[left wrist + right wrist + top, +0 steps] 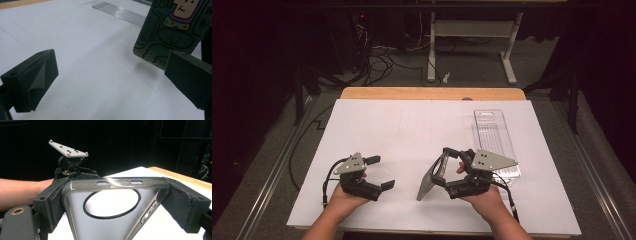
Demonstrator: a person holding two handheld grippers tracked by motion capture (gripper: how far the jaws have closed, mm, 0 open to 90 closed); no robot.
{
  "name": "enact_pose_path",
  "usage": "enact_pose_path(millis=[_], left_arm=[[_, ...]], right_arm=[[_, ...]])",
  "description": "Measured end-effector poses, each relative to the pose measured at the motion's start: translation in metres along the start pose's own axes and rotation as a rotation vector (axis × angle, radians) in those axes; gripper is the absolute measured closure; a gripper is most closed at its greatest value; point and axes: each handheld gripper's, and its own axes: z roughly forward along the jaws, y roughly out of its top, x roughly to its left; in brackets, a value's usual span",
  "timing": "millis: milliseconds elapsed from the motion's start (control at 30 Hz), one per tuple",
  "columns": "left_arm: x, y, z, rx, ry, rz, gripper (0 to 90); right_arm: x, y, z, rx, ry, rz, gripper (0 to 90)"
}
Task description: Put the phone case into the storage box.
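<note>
Near the front edge of the bench [362,95], which is covered by a white sheet [412,130], the person holds two grippers. The left gripper [378,172], toward the front left, has its jaws wide apart and holds nothing. The right gripper [451,167], just right of the middle, is clamped on a phone case [110,220]; its two pads press the case's upper corners, and the case hangs tilted with its lower end close to the sheet, maybe touching. In the left gripper view the printed cartoon back of the case faces the free gripper. Farther back, toward the right edge, a clear plastic tray [494,137] lies flat and seems empty. I judge that the case is in the carrying step. The next move probably needs a slow transport toward the tray, or a handover to the free gripper.
</note>
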Motion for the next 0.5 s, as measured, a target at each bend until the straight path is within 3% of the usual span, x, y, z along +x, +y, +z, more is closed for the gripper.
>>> enact_pose_path(millis=[167,500], left_arm=[[0.002,0.0,-0.003,0.011,0.061,0.008,0.1],[0.007,-0.001,-0.006,0.028,0.117,-0.009,0.1]], right_arm=[[-0.002,0.002,-0.005,0.008,-0.044,-0.015,13.0],[-0.004,0.003,-0.013,0.012,-0.098,-0.035,13.0]])
